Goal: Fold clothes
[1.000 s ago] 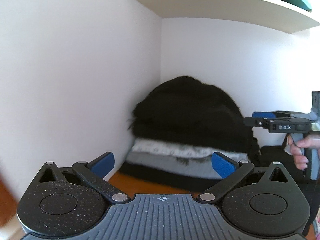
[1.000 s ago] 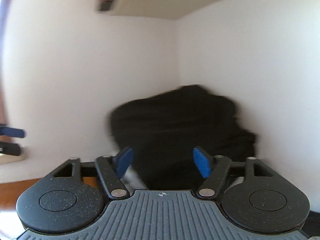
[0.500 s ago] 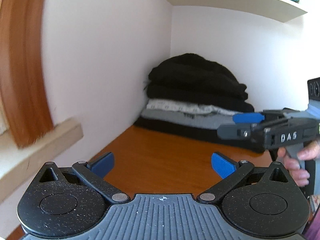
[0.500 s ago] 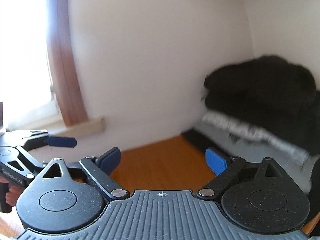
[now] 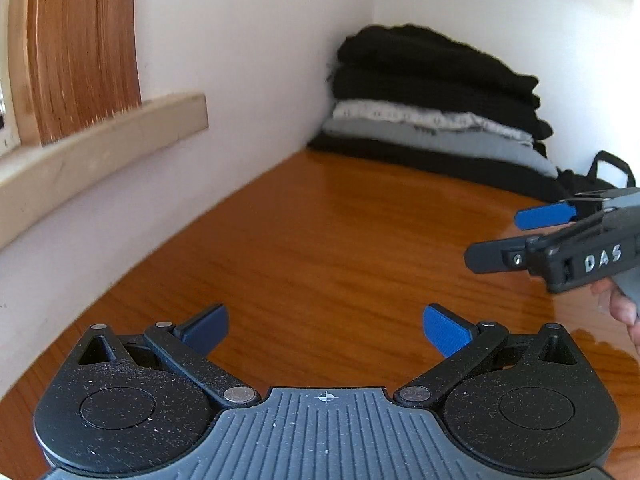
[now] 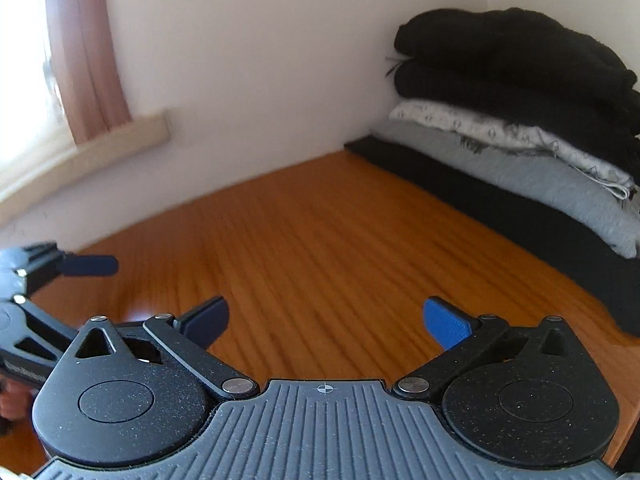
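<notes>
Landmark: stack of folded clothes [image 5: 432, 108] in the far corner where two white walls meet, resting on the glossy orange-brown wooden table [image 5: 340, 248].
Stack, top to bottom: two bulky black knit garments [image 6: 516, 64], a white patterned garment [image 6: 500, 132], a grey fleece garment [image 6: 532, 176], a flat black garment [image 6: 500, 208] at the base, touching the table.
Left gripper [image 5: 326, 330]: black linkage, blue pads, jaws spread wide, nothing between them; hovers over bare table well short of the stack.
Right gripper [image 6: 326, 322]: same build; its jaws have just been opening and now stand wide apart, empty, over bare table; the stack lies ahead and to its right.
Cross-view: from the left wrist camera the right gripper shows at the right edge, below and to the right of the stack, marked "DAS", with fingers of a hand [image 5: 620, 304] on its handle.
Black bag with strap [image 5: 604, 172]: just right of the stack's base.
Pale wooden window sill [image 5: 100, 140]: on the wall left of the stack, brown curtain [image 5: 84, 44] above it.
</notes>
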The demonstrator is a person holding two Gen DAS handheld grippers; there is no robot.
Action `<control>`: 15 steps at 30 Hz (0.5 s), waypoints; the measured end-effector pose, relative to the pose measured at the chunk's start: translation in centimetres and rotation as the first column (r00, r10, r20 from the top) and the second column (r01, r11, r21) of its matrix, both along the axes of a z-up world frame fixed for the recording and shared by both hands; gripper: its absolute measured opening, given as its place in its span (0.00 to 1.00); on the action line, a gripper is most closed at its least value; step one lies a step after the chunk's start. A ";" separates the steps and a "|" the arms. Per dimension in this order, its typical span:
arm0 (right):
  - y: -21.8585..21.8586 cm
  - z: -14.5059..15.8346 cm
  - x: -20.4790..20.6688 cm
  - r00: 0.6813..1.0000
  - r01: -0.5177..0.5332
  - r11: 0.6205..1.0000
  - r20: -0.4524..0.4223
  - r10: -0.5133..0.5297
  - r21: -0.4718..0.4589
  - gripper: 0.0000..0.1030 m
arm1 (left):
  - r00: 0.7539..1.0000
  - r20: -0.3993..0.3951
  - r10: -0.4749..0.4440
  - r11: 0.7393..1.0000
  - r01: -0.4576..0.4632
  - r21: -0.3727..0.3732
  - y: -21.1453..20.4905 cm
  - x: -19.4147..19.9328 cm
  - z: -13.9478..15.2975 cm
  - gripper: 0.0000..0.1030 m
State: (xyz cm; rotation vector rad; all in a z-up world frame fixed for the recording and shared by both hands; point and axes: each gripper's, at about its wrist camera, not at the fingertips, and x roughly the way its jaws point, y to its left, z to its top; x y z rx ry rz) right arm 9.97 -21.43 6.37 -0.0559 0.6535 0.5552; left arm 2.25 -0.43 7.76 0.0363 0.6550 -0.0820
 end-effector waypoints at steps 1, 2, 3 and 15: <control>0.1 -0.2 0.0 1.000 0.005 1.000 -0.003 -0.005 -0.010 1.00 | 1.000 -0.001 0.003 1.000 -0.003 -0.005 0.1 0.0 0.0 1.00; 0.1 -0.4 0.0 1.000 0.014 1.000 -0.007 -0.014 -0.017 1.00 | 1.000 -0.010 0.005 1.000 -0.005 -0.009 0.2 0.2 0.0 1.00; 0.1 -0.6 0.1 1.000 0.023 0.999 -0.010 -0.023 -0.024 1.00 | 1.000 -0.025 0.007 1.000 -0.007 -0.013 0.3 0.4 -0.1 1.00; 2.3 -1.1 -2.1 0.964 0.264 0.959 0.010 -0.264 -0.102 1.00 | 0.998 -0.063 0.032 0.999 -0.030 0.030 -0.1 1.0 -0.5 1.00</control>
